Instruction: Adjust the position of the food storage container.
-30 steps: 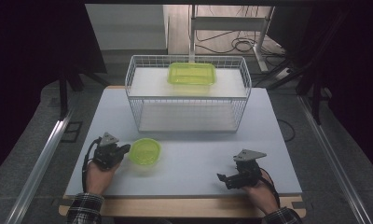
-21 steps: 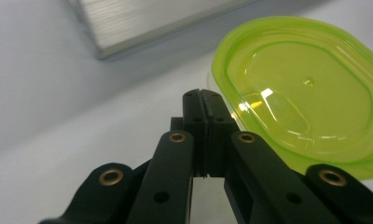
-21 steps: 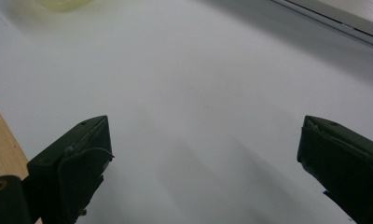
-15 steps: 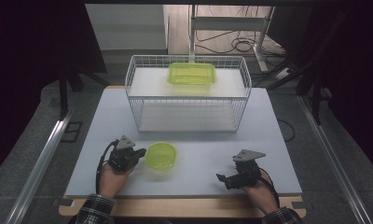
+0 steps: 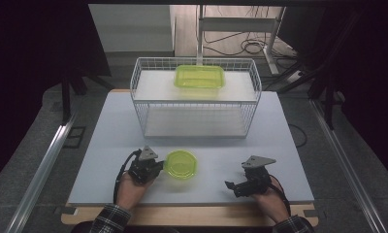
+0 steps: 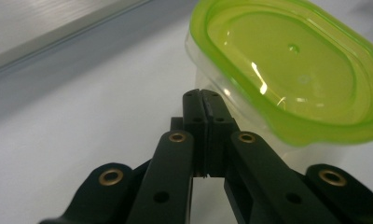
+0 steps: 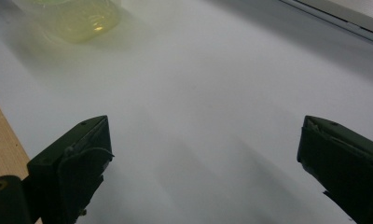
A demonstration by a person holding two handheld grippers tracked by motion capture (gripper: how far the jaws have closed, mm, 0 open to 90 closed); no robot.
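Note:
A small round clear container with a lime-green lid (image 5: 181, 164) stands on the white table near its front edge. My left gripper (image 5: 159, 167) lies just left of it, jaws shut with nothing between them. In the left gripper view the closed tips (image 6: 201, 95) rest against the container's clear wall (image 6: 287, 74), under the lid's rim. My right gripper (image 5: 231, 187) rests on the table at the front right, pointing left, its jaws wide open and empty (image 7: 203, 140). The container (image 7: 77, 18) shows blurred at the far end of the right gripper view.
A white wire basket (image 5: 134, 80) stands at the back middle of the table. A larger rectangular green-lidded container (image 5: 200, 76) rests on its upper level. The table's wooden front edge (image 5: 192, 216) runs just behind both hands.
My left gripper has slid to the right along the table, and the small round container has moved right with it. The right gripper has stayed where it was.

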